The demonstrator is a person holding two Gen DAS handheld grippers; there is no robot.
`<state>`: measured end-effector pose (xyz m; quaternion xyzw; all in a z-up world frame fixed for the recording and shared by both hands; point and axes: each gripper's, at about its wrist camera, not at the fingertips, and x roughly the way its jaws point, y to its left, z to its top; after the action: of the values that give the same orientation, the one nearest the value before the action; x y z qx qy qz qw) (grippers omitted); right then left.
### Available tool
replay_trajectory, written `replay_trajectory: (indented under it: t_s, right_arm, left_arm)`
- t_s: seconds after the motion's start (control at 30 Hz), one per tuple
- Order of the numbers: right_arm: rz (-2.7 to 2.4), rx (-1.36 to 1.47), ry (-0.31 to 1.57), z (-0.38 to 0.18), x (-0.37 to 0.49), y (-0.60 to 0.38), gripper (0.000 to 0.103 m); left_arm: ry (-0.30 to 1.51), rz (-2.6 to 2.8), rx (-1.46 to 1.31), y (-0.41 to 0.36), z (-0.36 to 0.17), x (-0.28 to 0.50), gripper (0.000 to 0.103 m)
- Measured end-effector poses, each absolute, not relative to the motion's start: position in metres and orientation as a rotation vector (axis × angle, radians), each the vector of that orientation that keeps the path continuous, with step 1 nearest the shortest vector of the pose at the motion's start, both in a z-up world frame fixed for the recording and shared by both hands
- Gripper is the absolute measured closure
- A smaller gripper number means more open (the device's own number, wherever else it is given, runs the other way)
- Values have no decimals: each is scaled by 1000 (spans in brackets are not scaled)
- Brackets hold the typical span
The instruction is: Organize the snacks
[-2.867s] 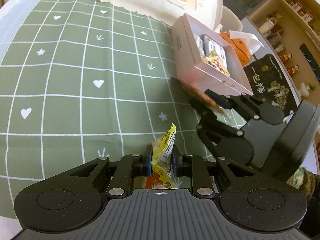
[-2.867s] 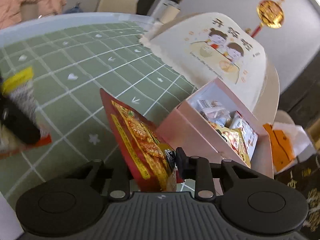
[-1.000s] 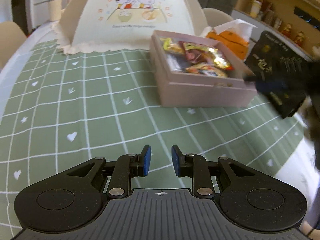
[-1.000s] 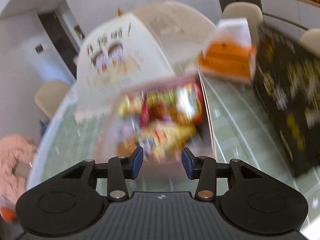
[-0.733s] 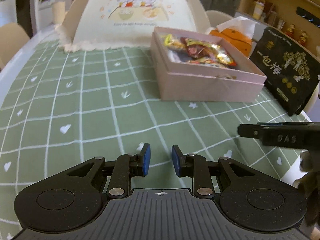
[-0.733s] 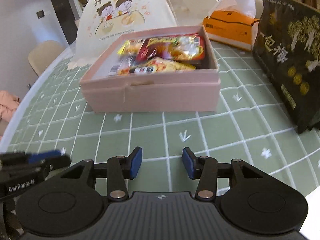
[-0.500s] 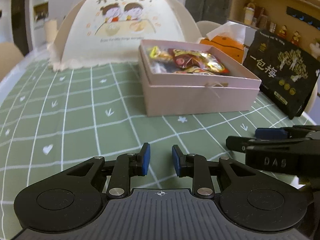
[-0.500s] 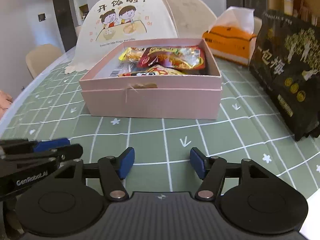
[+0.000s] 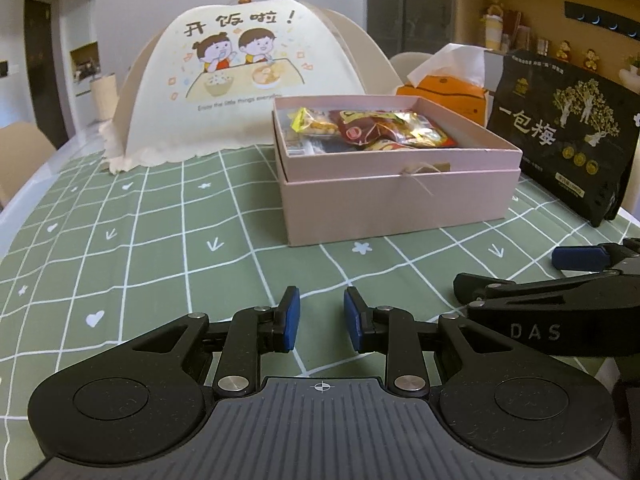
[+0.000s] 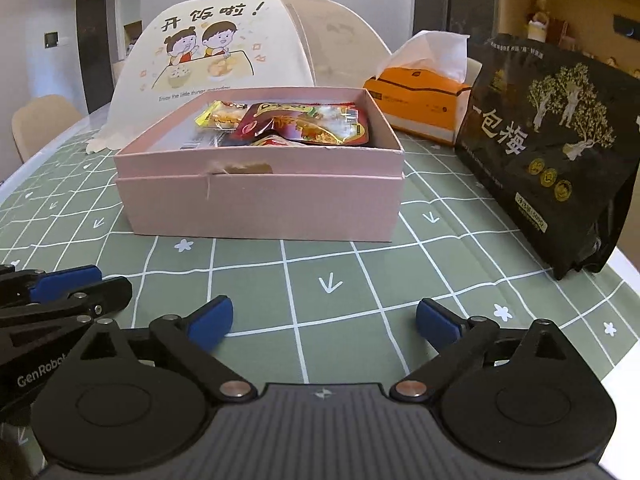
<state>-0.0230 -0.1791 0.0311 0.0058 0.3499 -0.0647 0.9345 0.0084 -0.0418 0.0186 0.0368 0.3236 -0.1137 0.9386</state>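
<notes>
The snack packets (image 10: pixel 304 124) have been dropped into the pink box (image 10: pixel 260 196); both grippers' jaws are now held apart, empty.

On the worktop (image 9: pixel 160 240) the open box (image 9: pixel 400 200) stands ahead of both tongs, with snack packets (image 9: pixel 384 130) lying inside it. Behind the box, to its left, sits the food cover (image 9: pixel 240 80); behind its right corner, the tissue box (image 10: pixel 420 108). The large bag (image 10: pixel 540 152) stands upright right of the box, apart from it. The left tongs (image 9: pixel 318 318) lie left of the right tongs (image 10: pixel 324 320), side by side.
</notes>
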Motion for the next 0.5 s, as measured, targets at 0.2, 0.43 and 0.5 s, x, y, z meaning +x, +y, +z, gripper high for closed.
replay_trajectory:
  t_s: [0.2, 0.43, 0.5]
  right_arm:
    - [-132, 8, 716, 30, -23, -178, 3]
    - [-132, 8, 716, 30, -23, -178, 3]
    - [-132, 8, 716, 30, -23, -178, 3]
  left_arm:
    - [661, -233, 74, -42, 19, 8, 74]
    - [661, -233, 74, -42, 19, 8, 74]
    - [661, -232, 74, -42, 19, 8, 74]
